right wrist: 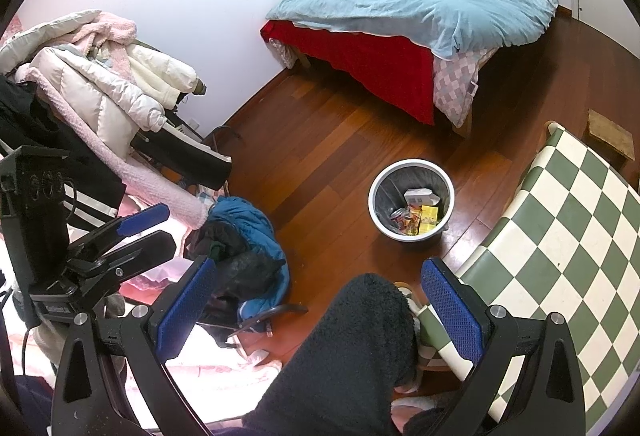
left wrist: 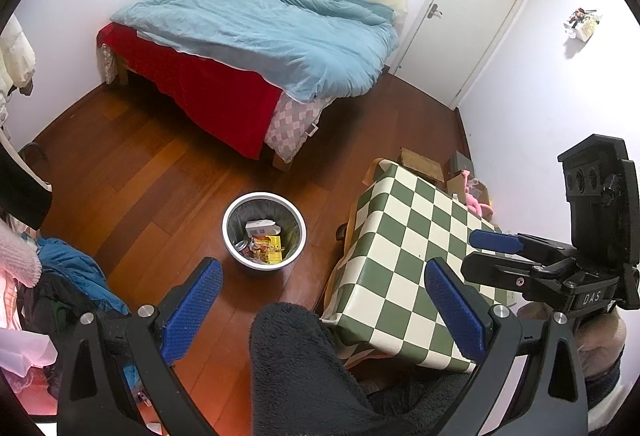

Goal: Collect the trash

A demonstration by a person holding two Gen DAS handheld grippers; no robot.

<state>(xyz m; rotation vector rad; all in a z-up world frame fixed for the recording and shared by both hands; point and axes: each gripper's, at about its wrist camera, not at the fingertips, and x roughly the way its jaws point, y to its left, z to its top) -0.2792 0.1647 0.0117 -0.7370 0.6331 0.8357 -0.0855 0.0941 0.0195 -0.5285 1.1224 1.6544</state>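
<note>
Trash, wrappers and a white carton [left wrist: 262, 228], is lying inside the round white-rimmed bin [left wrist: 264, 197] on the wooden floor. Above it, the left gripper [left wrist: 324, 312] and right gripper [right wrist: 320, 312] are hovering, jaws apart and empty, likely looking for more litter.

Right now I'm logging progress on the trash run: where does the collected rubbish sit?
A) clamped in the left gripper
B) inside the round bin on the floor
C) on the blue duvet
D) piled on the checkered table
B: the wrappers and the small carton lie inside the round bin on the wooden floor, while the left gripper and the right gripper are open and hold nothing.
</note>
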